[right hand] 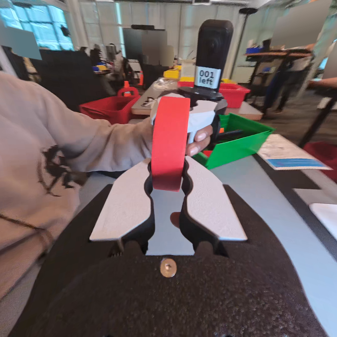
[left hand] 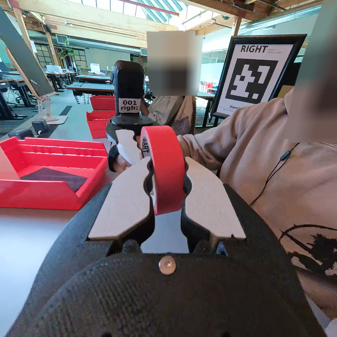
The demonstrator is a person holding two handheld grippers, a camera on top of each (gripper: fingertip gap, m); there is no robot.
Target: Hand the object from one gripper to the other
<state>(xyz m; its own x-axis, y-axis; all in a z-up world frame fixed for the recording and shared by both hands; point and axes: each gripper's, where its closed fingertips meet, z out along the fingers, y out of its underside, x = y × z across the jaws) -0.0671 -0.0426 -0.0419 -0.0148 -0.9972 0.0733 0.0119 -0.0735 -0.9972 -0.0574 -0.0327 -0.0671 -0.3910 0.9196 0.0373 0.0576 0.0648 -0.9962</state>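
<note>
A roll of red tape [left hand: 168,173] stands on edge in the air between both grippers. In the left wrist view my left gripper [left hand: 167,161] has its white fingertips pressed on the roll's two flat sides. The right gripper faces it from beyond, one white finger [left hand: 126,145] against the roll's far part and the other hidden behind the roll. In the right wrist view my right gripper [right hand: 167,161] clamps the near part of the tape [right hand: 170,142]. The left gripper [right hand: 172,113] clamps the far part, with a hand around it.
An open red bin [left hand: 51,164] with a dark sheet inside sits left on the pale table [left hand: 27,246], with more red bins [left hand: 100,120] behind. A framed marker sign [left hand: 255,73] stands back right. A green bin [right hand: 237,144], papers [right hand: 291,156] and a red basket [right hand: 111,109] lie beyond.
</note>
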